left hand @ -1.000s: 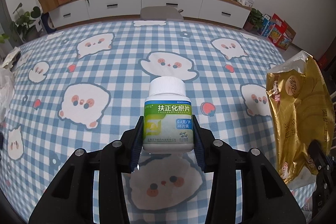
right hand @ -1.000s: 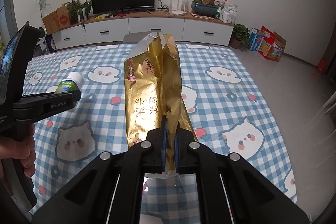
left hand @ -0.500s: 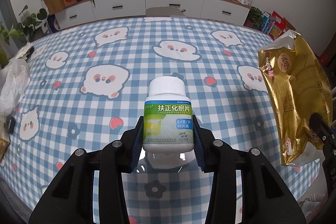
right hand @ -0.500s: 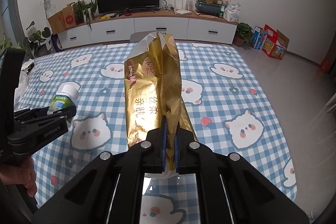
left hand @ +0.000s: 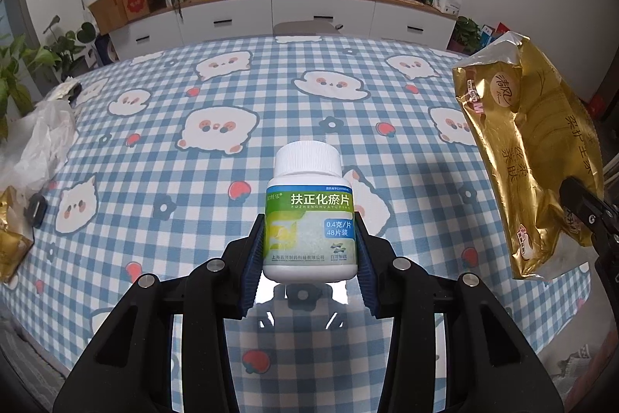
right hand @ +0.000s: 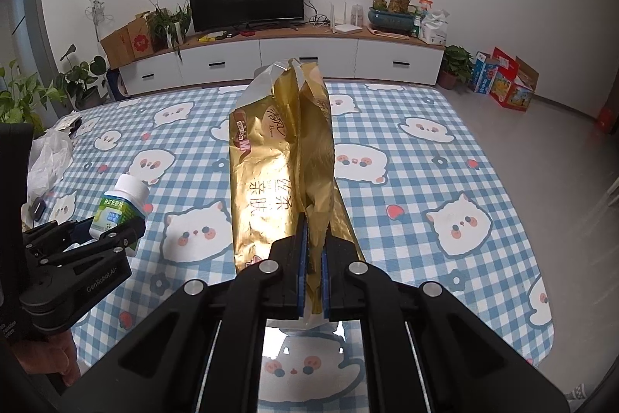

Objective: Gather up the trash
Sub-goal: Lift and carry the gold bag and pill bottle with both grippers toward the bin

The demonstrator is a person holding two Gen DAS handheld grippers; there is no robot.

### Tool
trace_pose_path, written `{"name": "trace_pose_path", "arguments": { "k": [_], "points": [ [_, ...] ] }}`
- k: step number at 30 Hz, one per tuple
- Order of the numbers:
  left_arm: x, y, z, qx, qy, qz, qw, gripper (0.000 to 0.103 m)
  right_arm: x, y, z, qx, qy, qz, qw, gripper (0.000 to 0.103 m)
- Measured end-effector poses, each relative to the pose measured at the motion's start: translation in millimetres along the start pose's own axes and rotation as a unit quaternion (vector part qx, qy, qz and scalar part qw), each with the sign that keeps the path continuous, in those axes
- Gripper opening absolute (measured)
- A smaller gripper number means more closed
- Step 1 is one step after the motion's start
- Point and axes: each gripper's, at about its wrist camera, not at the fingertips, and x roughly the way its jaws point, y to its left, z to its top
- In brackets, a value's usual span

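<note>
Blue-and-white checked tablecloth with cartoon cats (left hand: 216,72) below both tools, crumpled gold foil bag (right hand: 278,173) upright, pinched in closed right gripper (right hand: 313,258), white-capped plastic pill bottle (left hand: 309,215) upright, clamped between left gripper (left hand: 309,258) pads.

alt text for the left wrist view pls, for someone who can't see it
The left gripper clamps a white pill bottle with a green and blue label, held upright above a blue checked tablecloth printed with cartoon cats. At right, a gold wrapper hangs from the right gripper.
</note>
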Motion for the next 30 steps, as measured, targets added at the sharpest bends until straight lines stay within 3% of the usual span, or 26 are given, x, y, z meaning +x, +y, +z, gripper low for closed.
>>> {"name": "trace_pose_path", "arguments": {
  "k": [30],
  "points": [
    [-80.0, 14.5, -71.0, -0.006, -0.032, -0.02, 0.9993, 0.041, -60.8, 8.3, -59.4, 0.004, -0.006, 0.008, 1.0, 0.004]
  ]
}}
